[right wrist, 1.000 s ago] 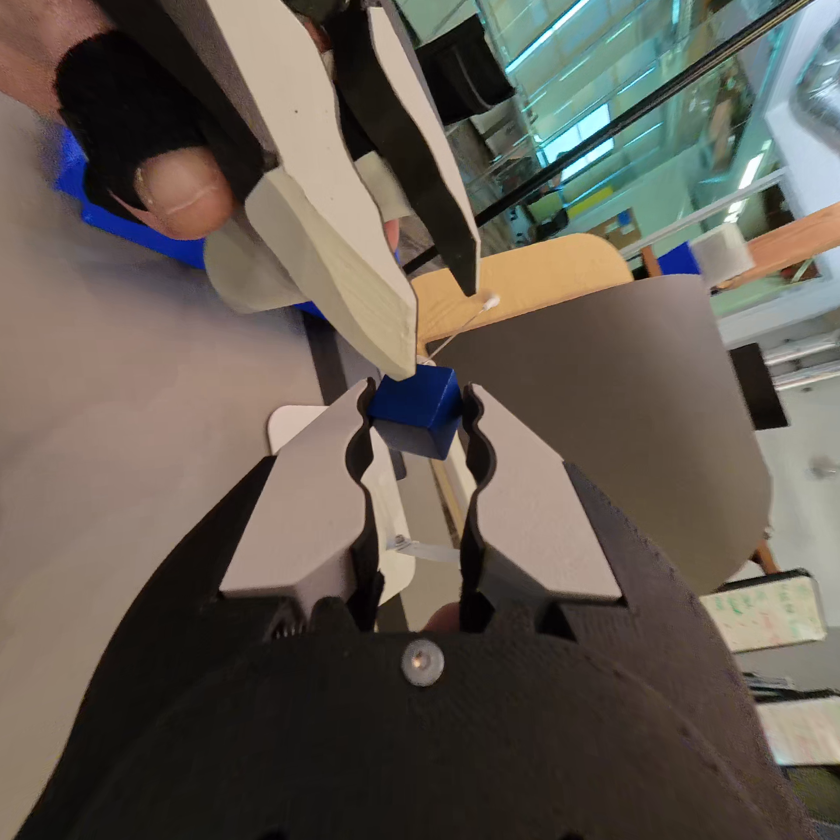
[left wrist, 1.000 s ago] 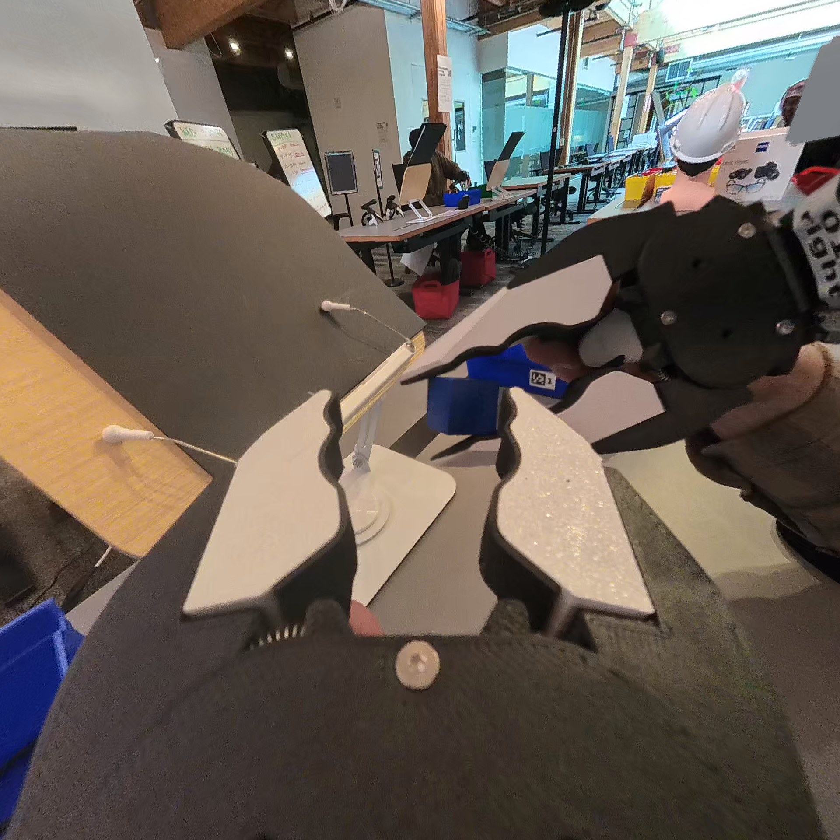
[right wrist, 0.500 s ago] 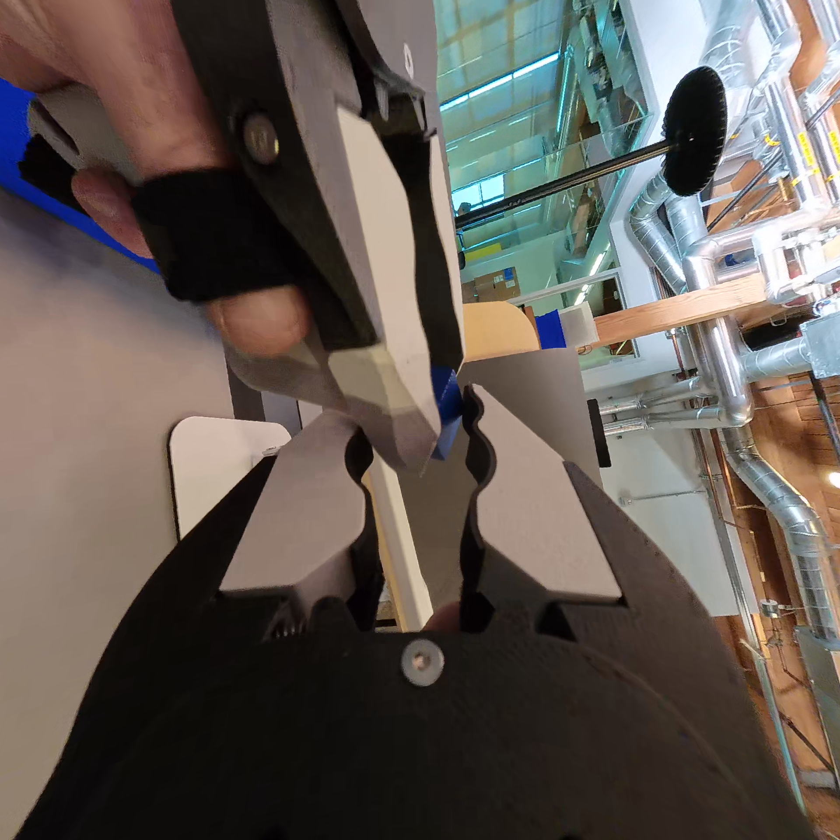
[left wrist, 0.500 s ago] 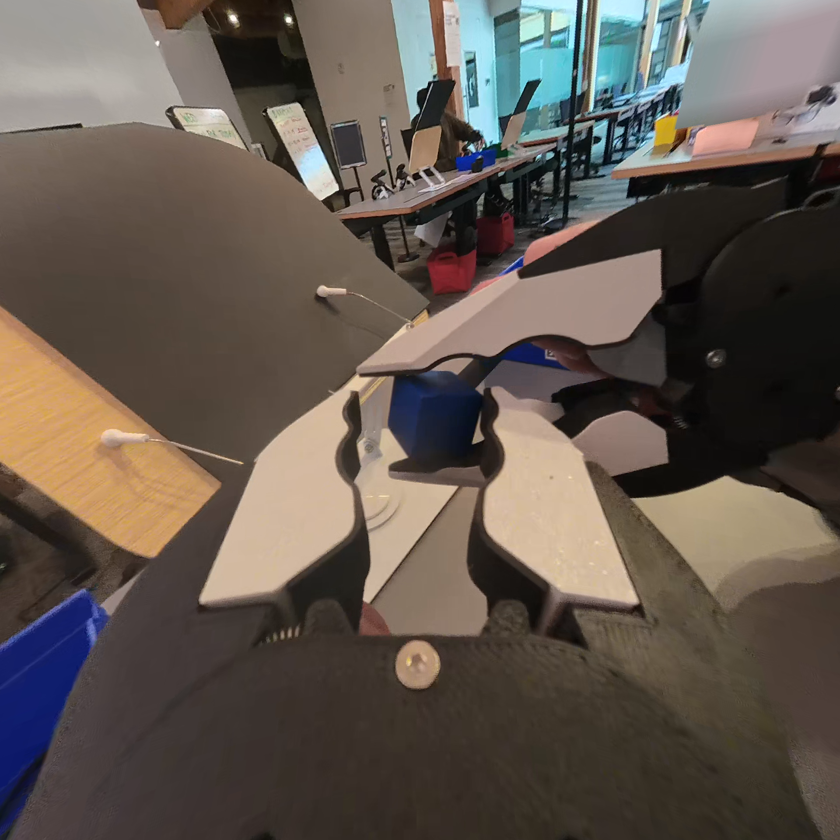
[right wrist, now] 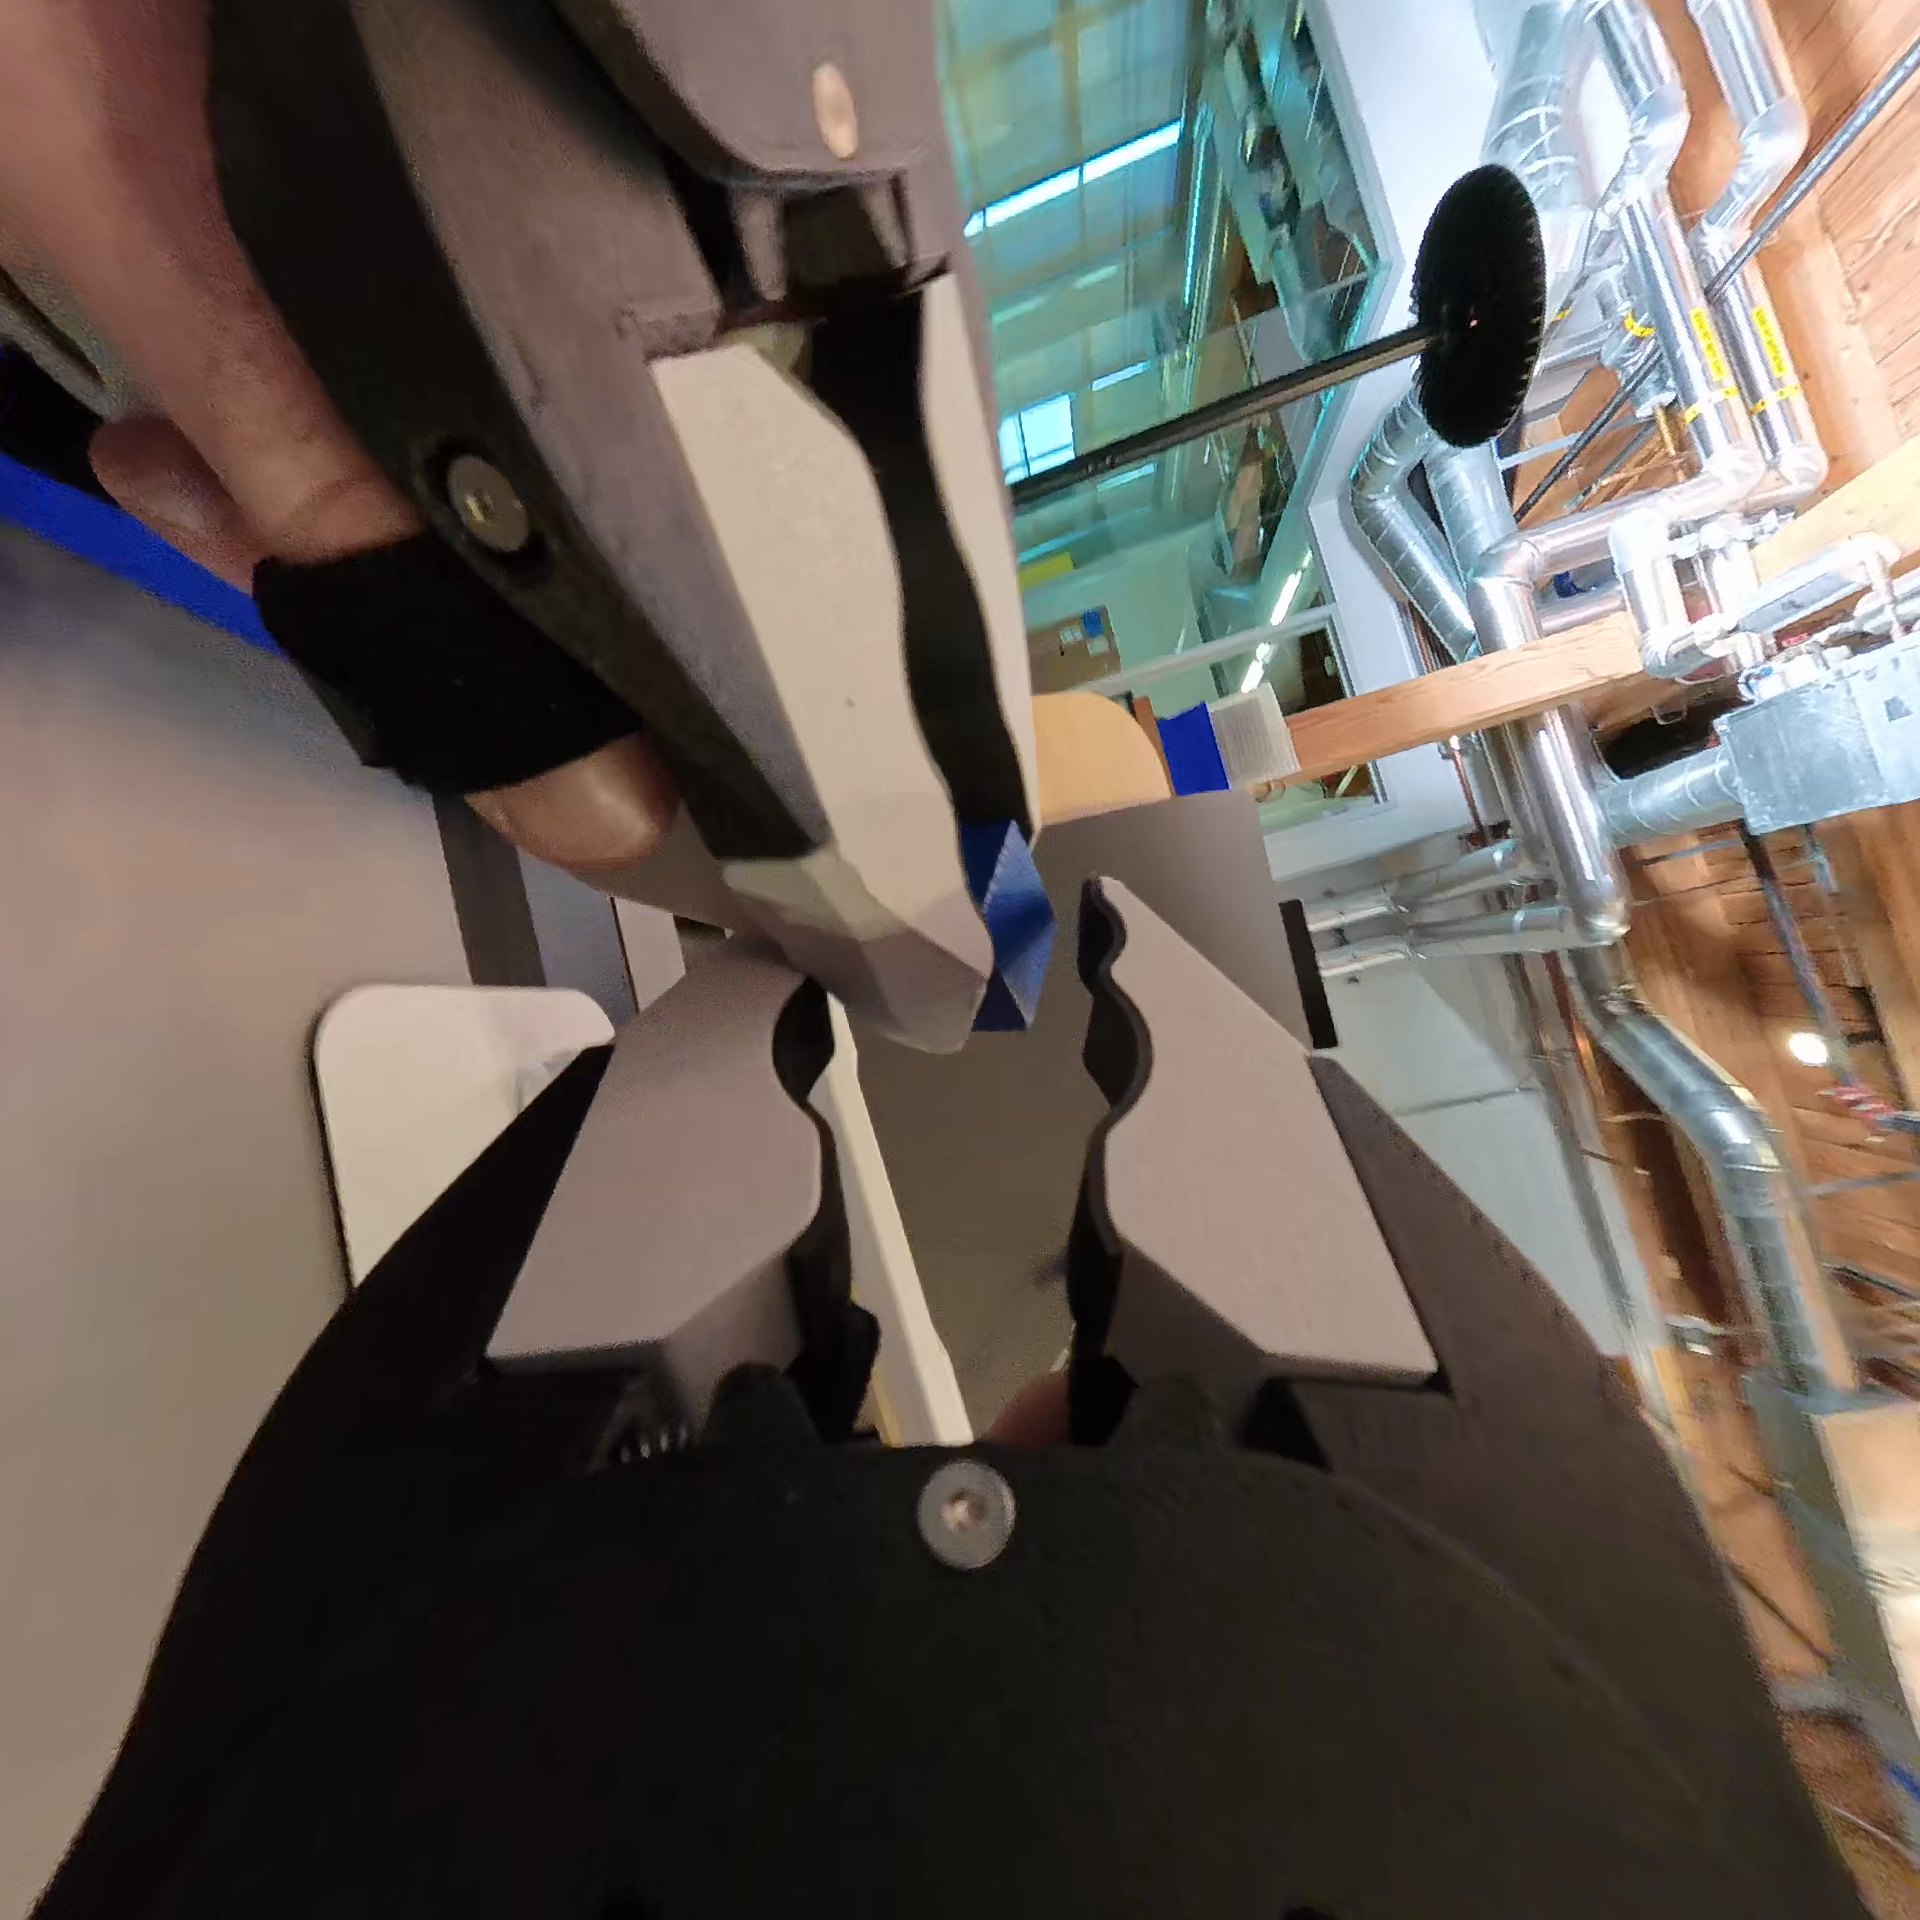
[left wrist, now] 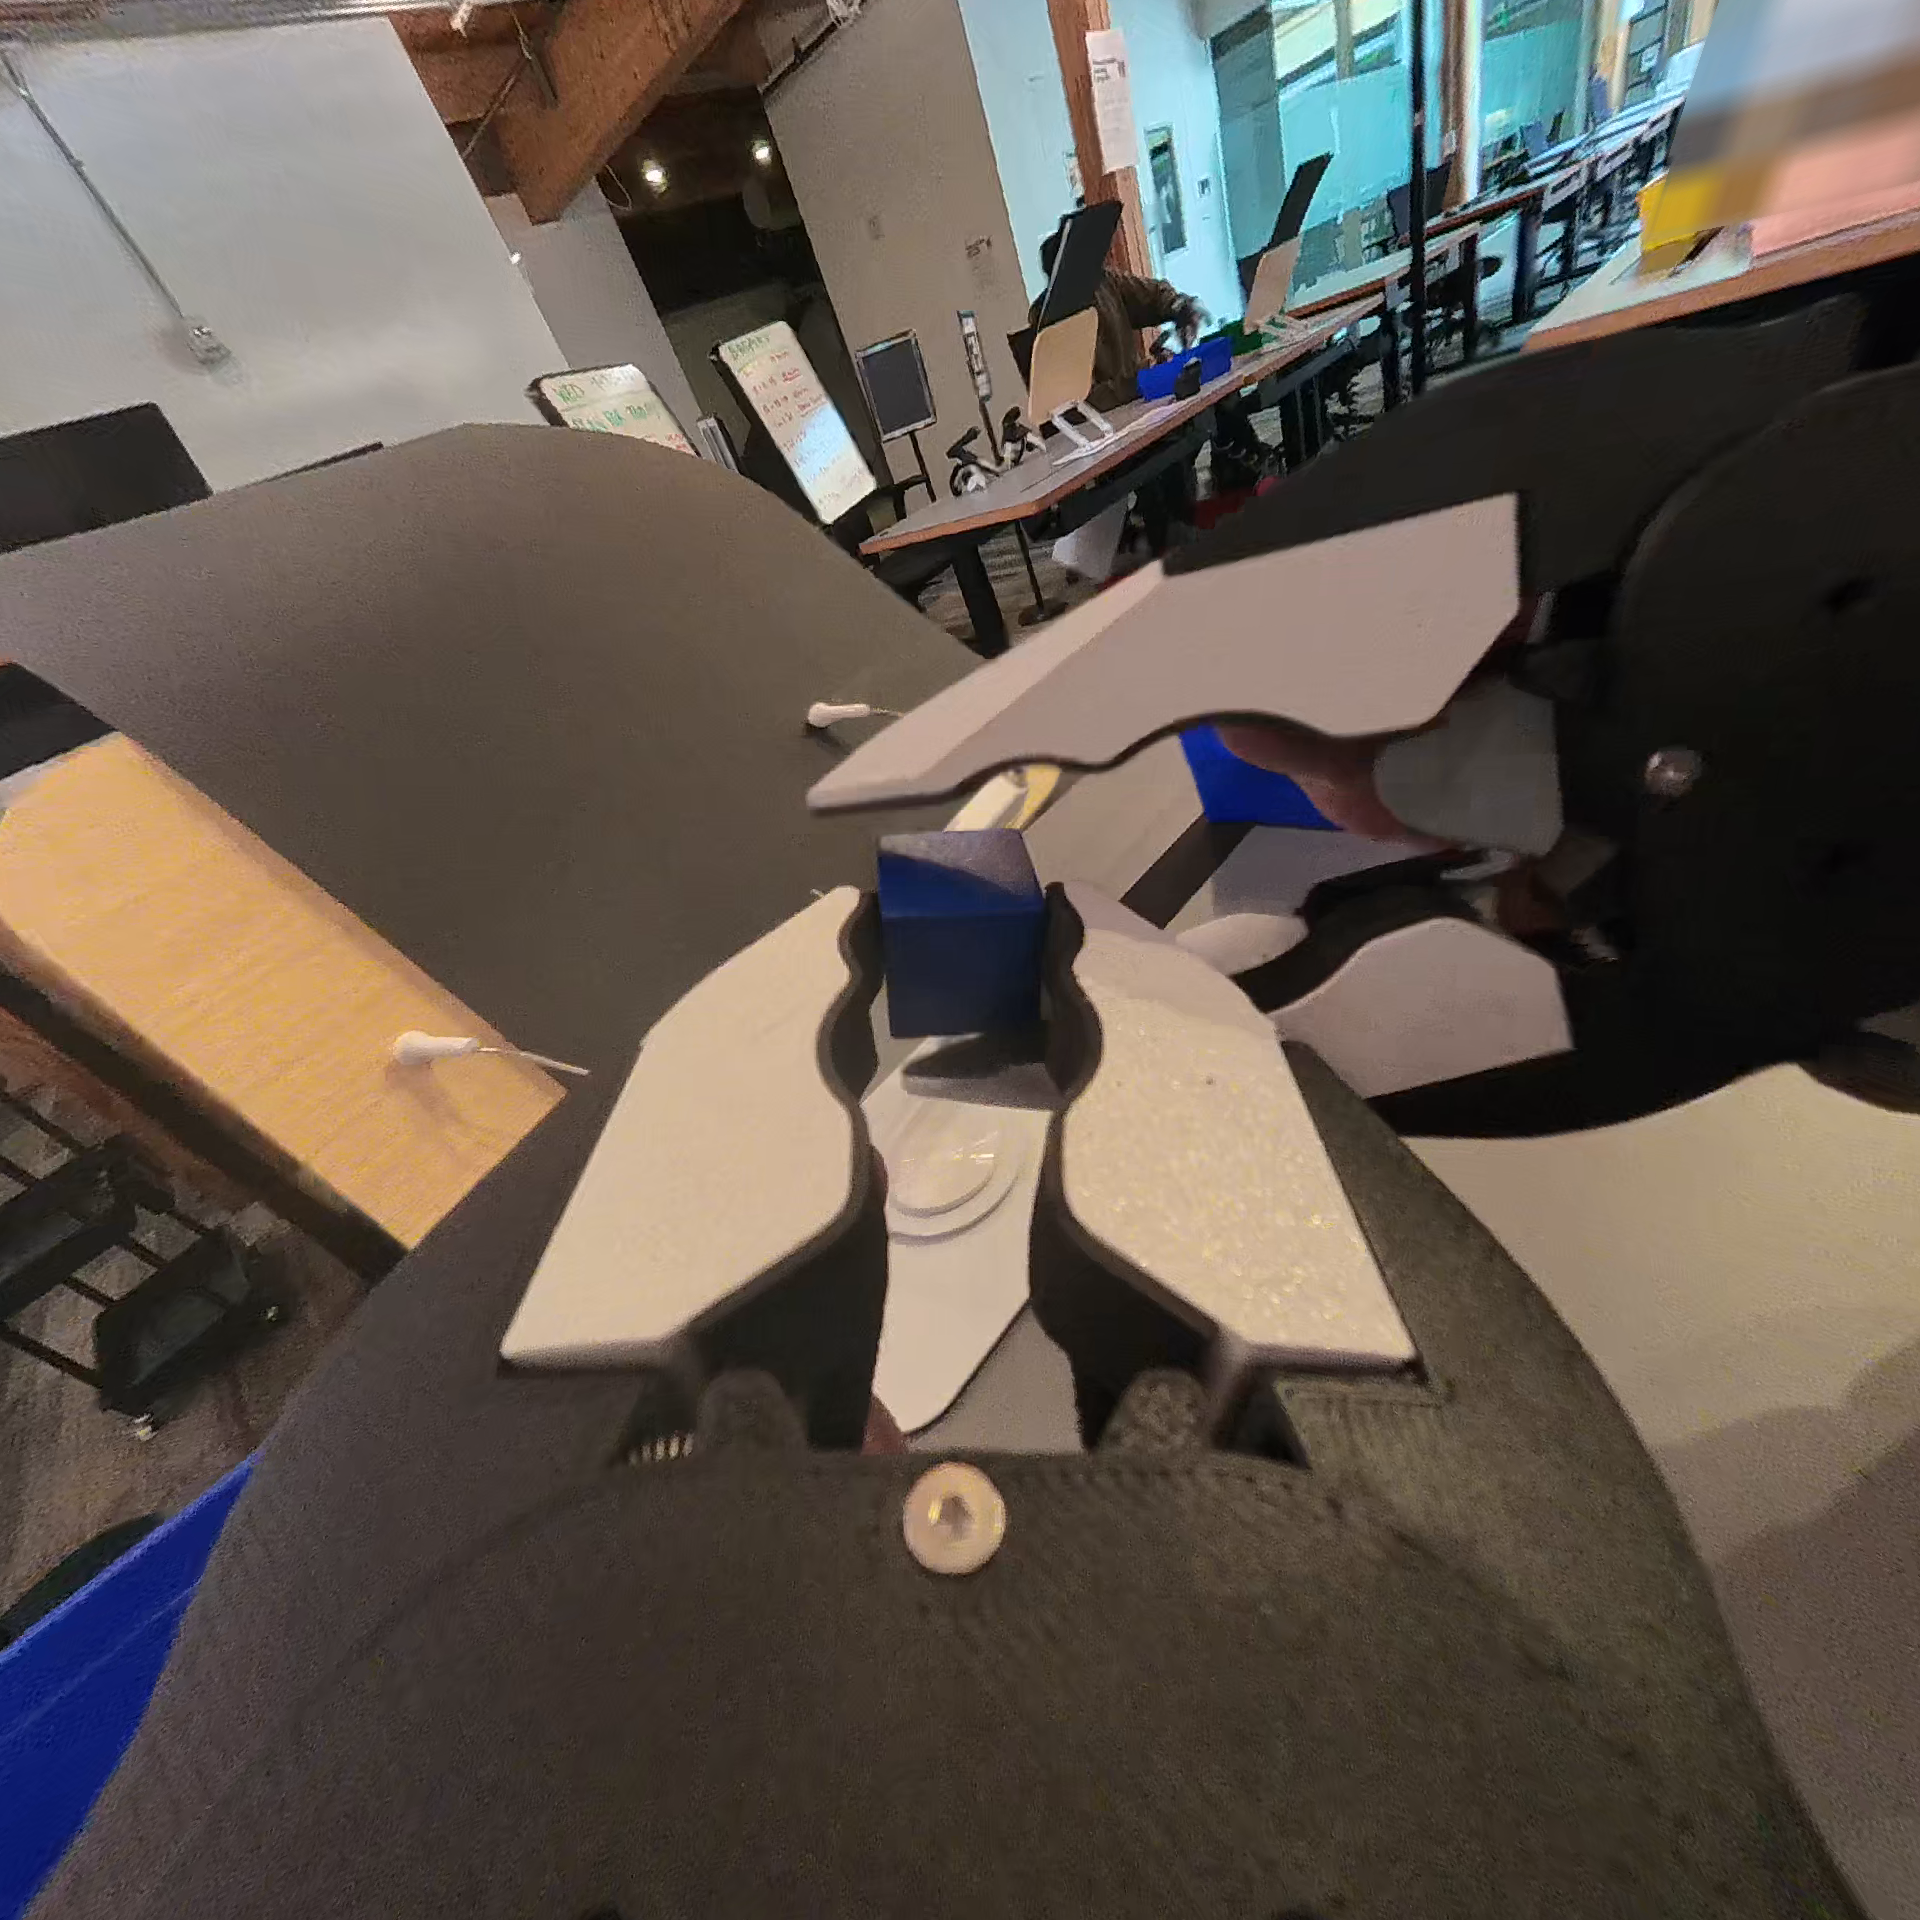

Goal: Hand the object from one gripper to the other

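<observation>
Both fingers of the left gripper (left wrist: pixel 961 940) press on the blue cube (left wrist: pixel 961 951), 1 on each side face, near their tips, with the block's top and front standing clear of them. In the right wrist view the same cube (right wrist: pixel 1013 920) shows only as a blue sliver, mostly hidden behind the left tool's near finger. The right gripper (right wrist: pixel 940 997) is spread wide and grips nothing: in the left wrist view its upper finger (left wrist: pixel 1195 675) hangs just above the cube with a visible gap, and its lower finger (left wrist: pixel 1403 971) lies off to the side, below and to the right of the block. No contact between the right tool and the cube can be seen.

Judged from this, the transfer itself looks essentially done, since the cube sits in the left tool alone. What seems left is for the right gripper to draw clear of the left fingers, which it closely overlaps.

Farther out, a white stand base (left wrist: pixel 940 1247) lies on the grey table (left wrist: pixel 1662 1247) beneath the fingers, with a dark curved panel (left wrist: pixel 468 644) behind.
</observation>
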Demonstrator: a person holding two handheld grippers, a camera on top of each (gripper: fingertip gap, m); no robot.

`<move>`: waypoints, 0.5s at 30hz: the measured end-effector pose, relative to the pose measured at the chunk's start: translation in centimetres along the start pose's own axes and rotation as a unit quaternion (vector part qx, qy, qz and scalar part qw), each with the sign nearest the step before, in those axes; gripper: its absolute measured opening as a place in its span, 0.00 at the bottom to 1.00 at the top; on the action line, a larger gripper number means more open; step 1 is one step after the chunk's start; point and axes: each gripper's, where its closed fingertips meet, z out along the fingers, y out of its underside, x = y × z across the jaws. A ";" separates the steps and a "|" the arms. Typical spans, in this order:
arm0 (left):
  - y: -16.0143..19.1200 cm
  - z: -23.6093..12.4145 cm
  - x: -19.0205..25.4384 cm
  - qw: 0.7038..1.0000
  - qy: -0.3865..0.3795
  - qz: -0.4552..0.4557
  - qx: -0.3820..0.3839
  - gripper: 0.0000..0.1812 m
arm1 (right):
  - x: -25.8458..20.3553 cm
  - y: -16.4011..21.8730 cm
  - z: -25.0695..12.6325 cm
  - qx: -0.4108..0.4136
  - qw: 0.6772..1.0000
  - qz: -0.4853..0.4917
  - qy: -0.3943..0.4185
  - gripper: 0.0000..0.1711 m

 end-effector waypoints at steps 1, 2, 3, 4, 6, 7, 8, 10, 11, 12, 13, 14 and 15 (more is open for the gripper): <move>-0.2 -0.2 0.0 1.000 0.012 -0.010 0.006 0.16 | 0.1 -0.2 -0.2 0.013 1.000 0.021 -0.009 0.28; -0.4 -0.4 -0.2 0.999 0.019 -0.027 0.014 0.16 | 0.4 -0.3 -0.5 0.027 0.999 0.042 -0.018 0.29; -0.6 -0.6 -0.5 0.998 0.027 -0.050 0.023 0.16 | 0.8 -0.4 -0.8 0.041 0.997 0.058 -0.020 0.30; -0.9 -0.9 -0.7 0.995 0.042 -0.085 0.038 0.16 | 1.2 -0.3 -1.1 0.051 0.997 0.062 -0.017 0.33; -2.0 -1.5 -1.1 0.973 0.092 -0.193 0.086 0.16 | 2.0 -0.1 -1.7 0.064 0.996 0.054 -0.004 0.35; -2.7 -1.9 -1.2 0.954 0.123 -0.250 0.113 0.16 | 2.5 -0.1 -1.9 0.071 0.996 0.058 0.006 0.35; -3.3 -2.3 -1.4 0.933 0.151 -0.295 0.142 0.16 | 2.8 -0.2 -2.0 0.078 0.995 0.068 0.011 0.35; -4.1 -3.0 -1.7 0.897 0.191 -0.351 0.191 0.16 | 3.0 -1.1 -2.3 0.104 0.991 0.089 0.011 0.35; -4.3 -3.2 -1.6 0.885 0.207 -0.364 0.206 0.16 | 2.9 -1.8 -2.5 0.122 0.987 0.100 0.005 0.34; -4.5 -3.4 -1.4 0.876 0.221 -0.368 0.218 0.16 | 2.6 -2.5 -2.7 0.142 0.983 0.113 -0.005 0.34; -4.6 -3.6 -1.1 0.870 0.236 -0.367 0.228 0.16 | 2.5 -3.2 -2.9 0.161 0.978 0.128 -0.015 0.33; -4.9 -3.9 -0.6 0.863 0.258 -0.362 0.240 0.16 | 2.3 -3.8 -3.2 0.180 0.973 0.141 -0.027 0.32; -5.2 -4.4 0.1 0.854 0.285 -0.357 0.250 0.16 | 2.1 -4.3 -3.5 0.198 0.968 0.151 -0.038 0.32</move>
